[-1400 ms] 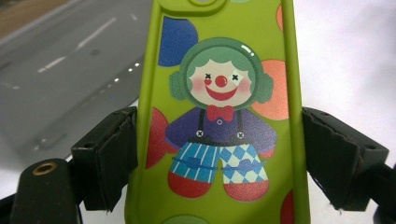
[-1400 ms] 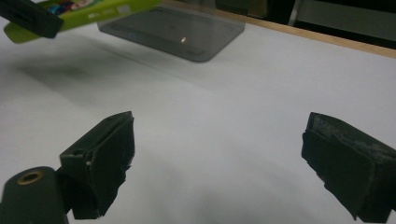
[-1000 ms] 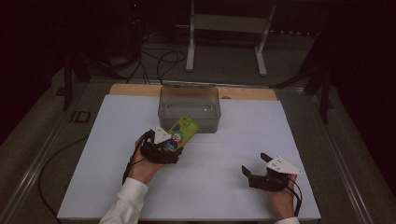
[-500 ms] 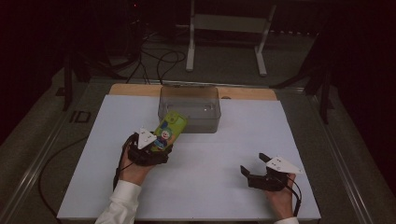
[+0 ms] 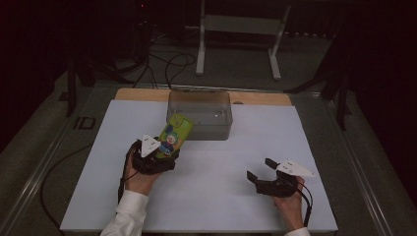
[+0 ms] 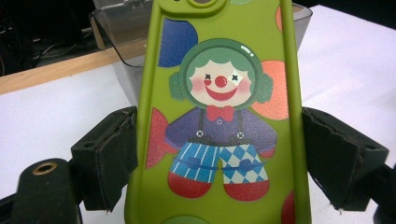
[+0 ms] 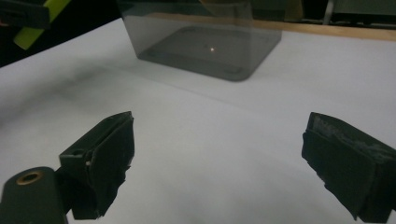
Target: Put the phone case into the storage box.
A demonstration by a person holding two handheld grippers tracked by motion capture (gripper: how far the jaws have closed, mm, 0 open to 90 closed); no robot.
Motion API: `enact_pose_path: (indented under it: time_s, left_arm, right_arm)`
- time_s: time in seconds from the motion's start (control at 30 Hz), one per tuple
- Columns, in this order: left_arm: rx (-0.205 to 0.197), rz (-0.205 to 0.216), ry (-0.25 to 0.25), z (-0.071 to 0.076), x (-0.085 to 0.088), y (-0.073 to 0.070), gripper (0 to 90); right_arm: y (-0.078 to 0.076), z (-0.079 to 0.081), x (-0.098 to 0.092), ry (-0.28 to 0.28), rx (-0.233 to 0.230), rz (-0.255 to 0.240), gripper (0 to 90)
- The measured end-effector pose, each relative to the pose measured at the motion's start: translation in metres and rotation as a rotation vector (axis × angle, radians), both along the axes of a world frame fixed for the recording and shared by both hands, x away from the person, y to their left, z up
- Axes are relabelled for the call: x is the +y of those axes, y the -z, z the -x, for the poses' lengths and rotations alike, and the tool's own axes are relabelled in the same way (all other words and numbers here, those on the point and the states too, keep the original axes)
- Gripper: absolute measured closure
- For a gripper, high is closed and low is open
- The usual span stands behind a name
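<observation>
A lime-green phone case (image 5: 173,135) printed with a cartoon clown (image 6: 219,116) sits between the jaws of my left gripper (image 5: 164,150), which is shut on its two long edges (image 6: 219,154). The case tilts up and away toward a clear grey box (image 5: 199,114), and its top end overlaps the box's front left corner in the high view. My right gripper (image 5: 259,168) rests low at the front right of the white table top, open with nothing between its fingers (image 7: 224,154). The box (image 7: 205,42) looks empty, and a sliver of the case (image 7: 42,21) shows far left.
A white sheet (image 5: 221,196) covers the table, with a wooden strip (image 5: 147,94) along its far edge. Behind the table stand a metal frame's legs (image 5: 236,24) and cables (image 5: 167,59) on the dark floor. Bare sheet lies between the two grippers.
My left gripper has carried the phone case leftward, away from the box's front, then held about still. The right gripper has stayed put and open.
</observation>
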State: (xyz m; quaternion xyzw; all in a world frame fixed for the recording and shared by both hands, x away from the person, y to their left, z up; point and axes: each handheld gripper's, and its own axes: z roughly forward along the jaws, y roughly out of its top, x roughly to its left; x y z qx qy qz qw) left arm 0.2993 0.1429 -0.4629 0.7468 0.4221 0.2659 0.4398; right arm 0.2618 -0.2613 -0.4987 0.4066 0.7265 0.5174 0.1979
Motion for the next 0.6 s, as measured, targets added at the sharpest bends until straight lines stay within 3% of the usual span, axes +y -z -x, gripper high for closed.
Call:
enact_pose_path:
  time_s: [0.3,0.43,0.6]
  left_arm:
    - [-0.026,0.018,-0.01,0.003,0.0,-0.003,15.5]
    - [-0.038,0.025,-0.012,0.004,-0.001,-0.003,15.5]
    - [-0.043,0.028,-0.009,0.005,-0.003,-0.003,15.5]
  right_arm:
    - [-0.013,-0.011,0.02,-0.036,0.005,-0.029,9.6]
    - [-0.022,-0.02,0.034,-0.054,0.019,-0.067,9.6]
    - [-0.03,-0.026,0.048,-0.072,0.02,-0.072,9.7]
